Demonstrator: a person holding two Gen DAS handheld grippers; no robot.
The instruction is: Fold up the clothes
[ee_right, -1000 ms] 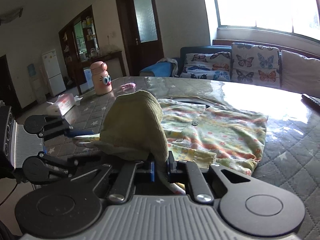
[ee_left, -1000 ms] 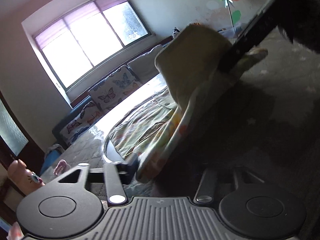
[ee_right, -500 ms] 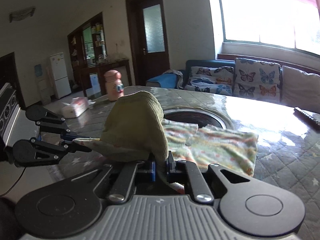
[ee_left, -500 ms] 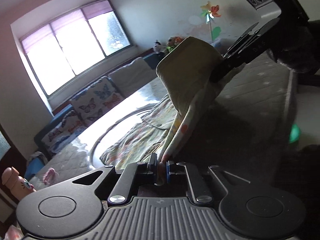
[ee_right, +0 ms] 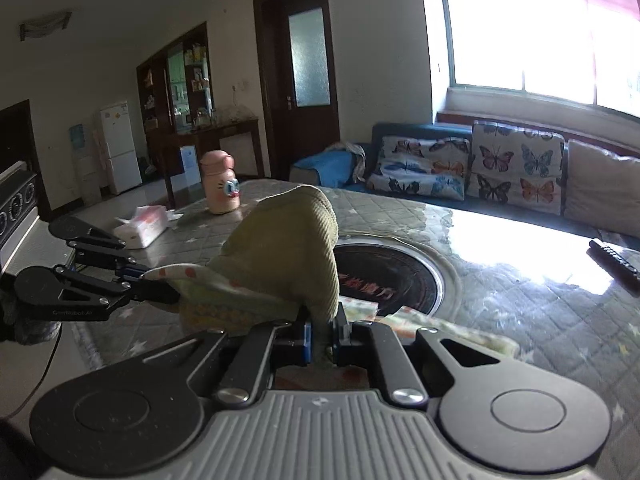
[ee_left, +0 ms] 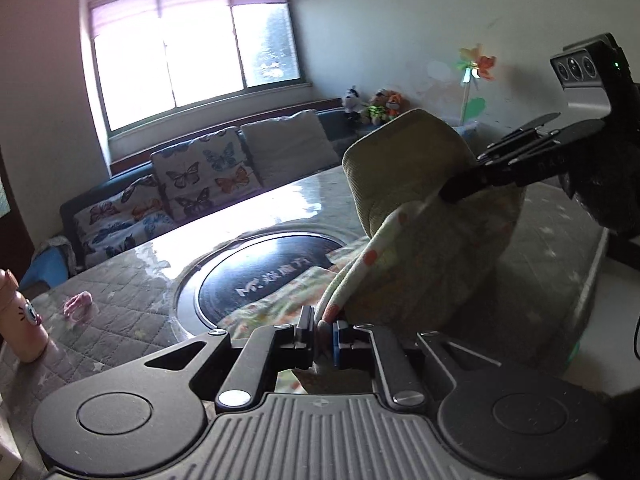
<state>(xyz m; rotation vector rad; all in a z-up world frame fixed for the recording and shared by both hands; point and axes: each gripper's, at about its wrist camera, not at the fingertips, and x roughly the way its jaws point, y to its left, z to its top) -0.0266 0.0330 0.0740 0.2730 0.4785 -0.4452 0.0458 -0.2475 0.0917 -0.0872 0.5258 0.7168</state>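
My left gripper point(ee_left: 320, 334) is clenched on the garment's point(ee_left: 424, 216) floral hem; my right gripper point(ee_right: 322, 334) pinches its green ribbed fabric, lifting it above the quilted table point(ee_right: 520, 312). The dark round inset point(ee_left: 272, 276) bears pale writing, too blurred to read; the left gripper's arm seems marked "CamRobot.AI".

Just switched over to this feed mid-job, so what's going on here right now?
A person is folding a child's floral garment with an olive ribbed lining, using two handheld claws. The left claw and the right claw are each shut on an edge of it, holding that part up off the quilted table cover. The rest of the garment trails down onto the table beside the round black inset. The fold is not laid down yet.
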